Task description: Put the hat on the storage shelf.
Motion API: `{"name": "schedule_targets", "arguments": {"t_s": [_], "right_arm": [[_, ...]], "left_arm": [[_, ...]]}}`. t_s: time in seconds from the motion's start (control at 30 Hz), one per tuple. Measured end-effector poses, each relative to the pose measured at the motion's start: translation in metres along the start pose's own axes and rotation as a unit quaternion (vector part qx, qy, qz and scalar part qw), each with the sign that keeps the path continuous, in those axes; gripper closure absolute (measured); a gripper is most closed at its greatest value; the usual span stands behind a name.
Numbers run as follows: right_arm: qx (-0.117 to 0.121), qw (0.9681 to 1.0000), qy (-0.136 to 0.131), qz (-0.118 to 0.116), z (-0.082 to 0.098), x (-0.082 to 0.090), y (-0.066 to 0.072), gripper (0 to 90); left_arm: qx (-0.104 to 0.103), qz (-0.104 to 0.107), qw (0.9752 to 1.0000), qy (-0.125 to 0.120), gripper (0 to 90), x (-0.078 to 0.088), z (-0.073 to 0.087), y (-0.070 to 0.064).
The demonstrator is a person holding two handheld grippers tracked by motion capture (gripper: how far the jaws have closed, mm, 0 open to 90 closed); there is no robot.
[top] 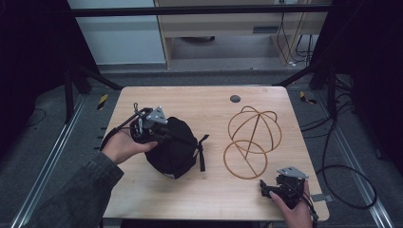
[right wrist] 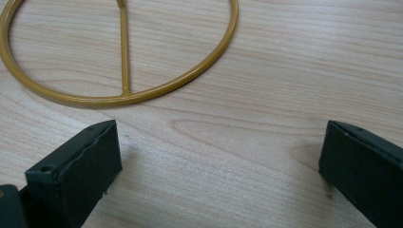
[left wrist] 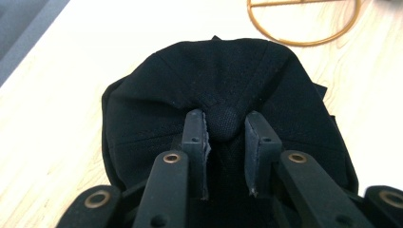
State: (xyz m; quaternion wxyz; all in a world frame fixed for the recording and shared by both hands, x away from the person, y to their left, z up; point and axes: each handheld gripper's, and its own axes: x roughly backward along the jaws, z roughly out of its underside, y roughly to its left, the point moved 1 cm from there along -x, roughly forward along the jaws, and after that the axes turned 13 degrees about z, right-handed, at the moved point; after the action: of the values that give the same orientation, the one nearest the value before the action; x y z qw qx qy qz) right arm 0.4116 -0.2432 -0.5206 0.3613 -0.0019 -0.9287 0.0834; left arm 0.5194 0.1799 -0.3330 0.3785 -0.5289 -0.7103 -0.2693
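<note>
Left gripper (left wrist: pixel 223 124): my jaws are clenched on the button at the crown of the cap (left wrist: pixel 223 85); cloth gathers into folds around the pads.
Reason for grip: the crown button is the one firm knob on soft cloth, so I judge it gives a centred hold and lets the cap hang evenly.
Cap position: left half of the table (top: pixel 199 199), under my left gripper (top: pixel 151 124); strap end trails toward the stand.
Right gripper (right wrist: pixel 221 156): jaws released and wide apart, nothing between them, bare wood below.
Right gripper position: near the table's near right corner (top: pixel 280 187), clear of the work.
Stand (top: pixel 252 140): a gold wire dome over a round base ring, right of centre, apart from the cap.
Reason for stand placement: I judge that the dome is the form meant to receive the cap.
Open room: bare wood lies between cap and stand; the path across looks free.
Edges: the cap sits near the left edge; my right gripper sits near the near edge.
Risk: a loose strap could snag the wire.
</note>
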Motion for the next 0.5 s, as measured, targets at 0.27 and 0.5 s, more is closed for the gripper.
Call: {"name": "schedule_targets", "arguments": {"t_s": [0.27,0.5], "right_arm": [[0.001,1.0000,0.000,0.000,0.000,0.000,0.000,0.4],[0.001,1.0000,0.000,-0.001,0.000,0.000,-0.001,0.4]], "left_arm": [[-0.012,-0.003,0.9998,-0.014,73.0,0.016,-0.003,-0.009],[-0.022,-0.012,0.9993,-0.029,73.1,0.032,-0.010,-0.017]]}}
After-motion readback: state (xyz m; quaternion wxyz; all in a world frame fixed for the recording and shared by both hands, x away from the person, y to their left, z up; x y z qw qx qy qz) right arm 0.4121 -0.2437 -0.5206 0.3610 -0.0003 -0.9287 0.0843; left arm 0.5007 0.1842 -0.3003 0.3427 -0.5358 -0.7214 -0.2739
